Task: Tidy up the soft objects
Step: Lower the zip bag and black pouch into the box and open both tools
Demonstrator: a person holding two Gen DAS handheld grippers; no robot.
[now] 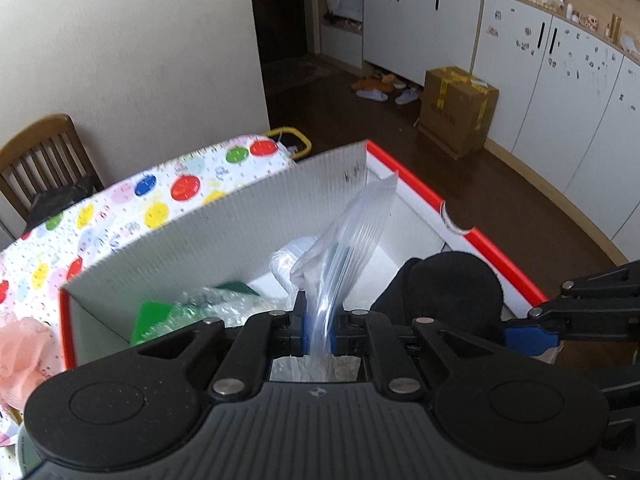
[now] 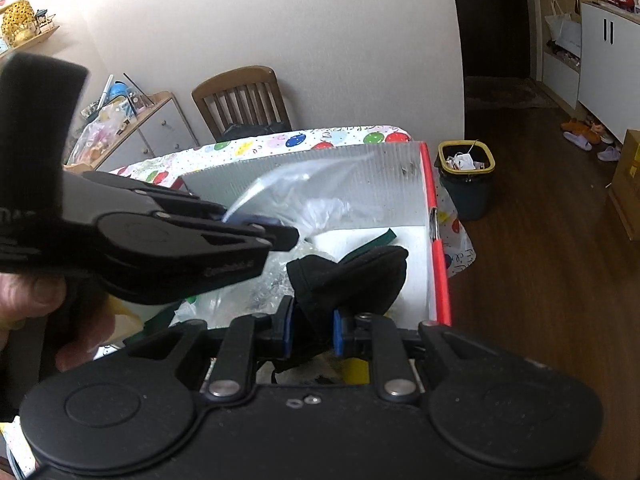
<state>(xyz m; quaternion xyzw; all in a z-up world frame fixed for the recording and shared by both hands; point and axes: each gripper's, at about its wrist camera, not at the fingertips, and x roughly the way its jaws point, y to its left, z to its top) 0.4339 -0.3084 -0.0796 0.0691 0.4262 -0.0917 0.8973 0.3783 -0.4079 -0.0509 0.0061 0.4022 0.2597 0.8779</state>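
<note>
You're mid-drop: left gripper [image 1: 319, 330] pinches the clear plastic bag [image 1: 352, 232], right gripper [image 2: 313, 330] clamps the black cloth [image 2: 352, 276], both over the red-rimmed box [image 1: 496, 256]; open both to release.

This is a lived-in home, seemingly a dining area opening onto an entry hall. A wooden chair [image 2: 244, 98] stands against a plain wall beside a tabletop [image 1: 120, 208] under a balloon-print cloth. White cabinets [image 1: 424, 20] line the dark wood floor [image 1: 500, 184], their tops crowded with bottles and trinkets. Slippers [image 1: 384, 88] lie by a taped cardboard carton [image 1: 458, 110], and a small waste bin [image 2: 466, 184] sits near the dark doorway [image 1: 280, 12].
</note>
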